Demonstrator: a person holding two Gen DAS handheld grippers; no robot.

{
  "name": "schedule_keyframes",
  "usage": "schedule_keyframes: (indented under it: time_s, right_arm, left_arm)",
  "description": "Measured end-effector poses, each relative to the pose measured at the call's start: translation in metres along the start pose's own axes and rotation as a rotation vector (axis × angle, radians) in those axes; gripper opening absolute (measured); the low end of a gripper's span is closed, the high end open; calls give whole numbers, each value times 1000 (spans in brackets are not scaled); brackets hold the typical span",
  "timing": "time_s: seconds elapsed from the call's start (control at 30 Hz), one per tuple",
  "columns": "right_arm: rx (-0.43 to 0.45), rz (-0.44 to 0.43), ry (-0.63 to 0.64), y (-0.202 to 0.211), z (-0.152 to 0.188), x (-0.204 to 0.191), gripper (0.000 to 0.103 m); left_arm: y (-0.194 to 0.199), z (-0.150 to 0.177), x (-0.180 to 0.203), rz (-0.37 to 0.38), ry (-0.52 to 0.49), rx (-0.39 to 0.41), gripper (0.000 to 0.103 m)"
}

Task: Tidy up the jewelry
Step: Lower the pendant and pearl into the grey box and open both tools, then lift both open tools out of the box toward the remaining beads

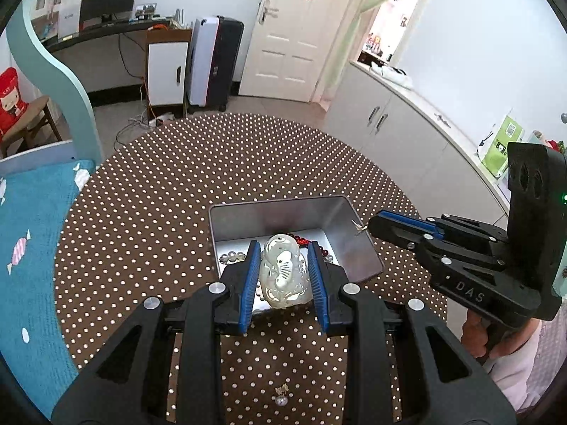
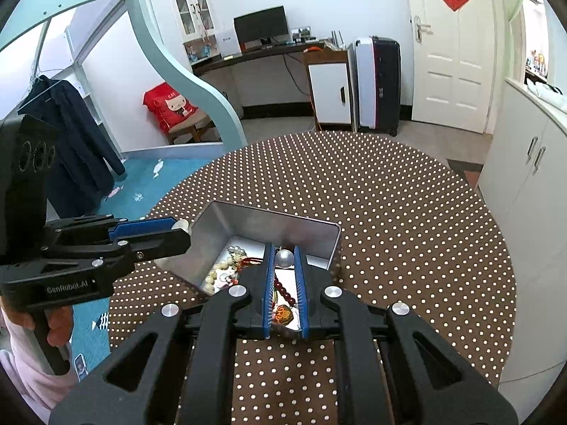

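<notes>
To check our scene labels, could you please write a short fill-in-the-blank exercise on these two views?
1. The white pendant is held by the ____ claw.
2. The small silver piece is pinched by the ____ claw.
3. The tin stands on a brown cloth with white ____.
4. One earring lies on the cloth, ____ the tin.

Missing words: left; right; dots; outside
</notes>
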State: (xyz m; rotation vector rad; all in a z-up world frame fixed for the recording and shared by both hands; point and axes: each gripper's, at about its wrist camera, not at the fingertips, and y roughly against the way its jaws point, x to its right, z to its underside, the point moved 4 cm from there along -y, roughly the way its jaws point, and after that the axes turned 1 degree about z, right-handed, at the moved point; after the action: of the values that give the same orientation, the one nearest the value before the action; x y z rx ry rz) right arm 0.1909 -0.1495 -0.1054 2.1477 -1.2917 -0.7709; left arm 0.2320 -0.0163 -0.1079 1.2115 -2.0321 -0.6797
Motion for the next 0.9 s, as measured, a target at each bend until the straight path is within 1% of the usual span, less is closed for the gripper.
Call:
schedule_keyframes:
  time_s: [0.1, 0.2, 0.27, 0.3, 0.33, 0.37, 0.4, 0.53, 0.7, 0.9]
  right_arm:
    - [-16, -19, -2, -6, 1, 2, 10]
    - [-14, -16, -9, -9, -3, 5, 13]
    - [-4, -20, -31, -7, -4, 9, 20]
    - [4, -20, -41, -6, -5, 10, 32]
    - [12, -4, -52, -4, -6, 13, 50]
    - [16, 8, -59, -3, -6, 15, 56]
    - [20, 17, -67, -2, -6, 18, 59]
    - [9, 31, -90, -1, -3, 24, 60]
    - [4, 33, -90, 2, 0, 24, 60]
    - [17, 35, -76, 12, 1, 18, 60]
  left_arm:
    - [-12, 0, -2, -5, 8, -20, 27]
    - [-18, 0, -5, -4, 11, -27, 27]
    - [-20, -1, -5, -8, 8, -28, 27]
    - [-21, -1, -5, -10, 5, -29, 28]
    - [-21, 0, -5, -10, 1, -30, 28]
    - [-22, -1, -4, -10, 2, -31, 28]
    - [-20, 0, -6, -11, 2, -28, 28]
    - [-18, 3, -4, -18, 1, -22, 34]
    - [-15, 8, -1, -26, 6, -22, 34]
    - [-7, 10, 1, -32, 5, -15, 34]
